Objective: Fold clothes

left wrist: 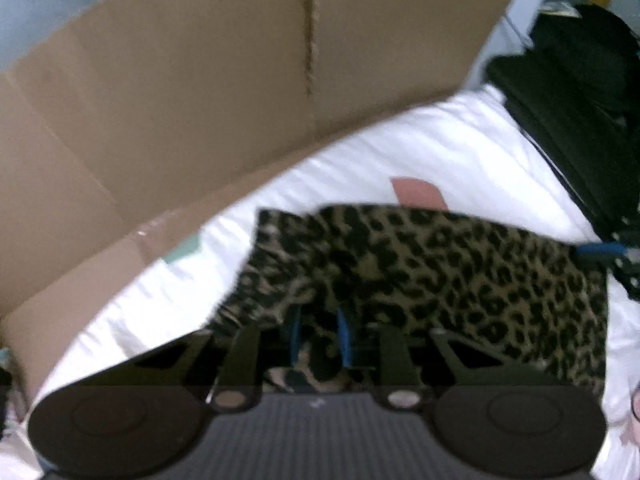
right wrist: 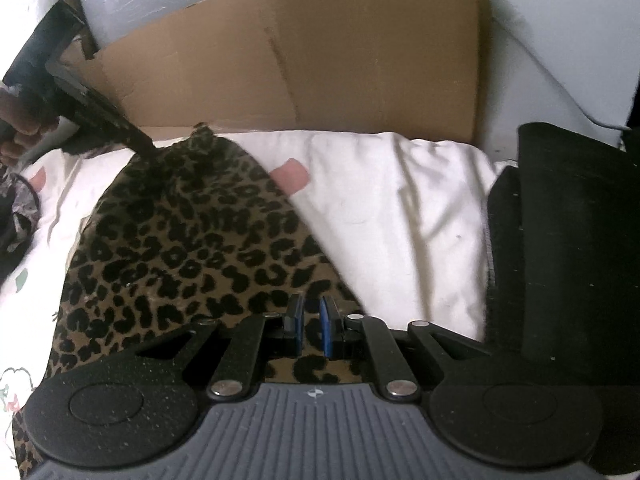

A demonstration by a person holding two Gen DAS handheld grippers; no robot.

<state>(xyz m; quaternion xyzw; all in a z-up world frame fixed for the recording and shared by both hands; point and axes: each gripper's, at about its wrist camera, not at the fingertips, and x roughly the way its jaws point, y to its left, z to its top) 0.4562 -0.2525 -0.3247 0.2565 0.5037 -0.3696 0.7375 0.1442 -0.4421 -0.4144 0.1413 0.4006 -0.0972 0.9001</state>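
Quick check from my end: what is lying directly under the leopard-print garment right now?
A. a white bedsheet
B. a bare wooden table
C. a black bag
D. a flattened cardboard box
A. The leopard-print garment lies spread on the white bedsheet; the cardboard stands behind it, and the black item sits off to the side.

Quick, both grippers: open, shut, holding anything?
Left gripper: shut on the leopard-print garment, pinching a lifted corner.
Right gripper: shut on the same garment's near edge.
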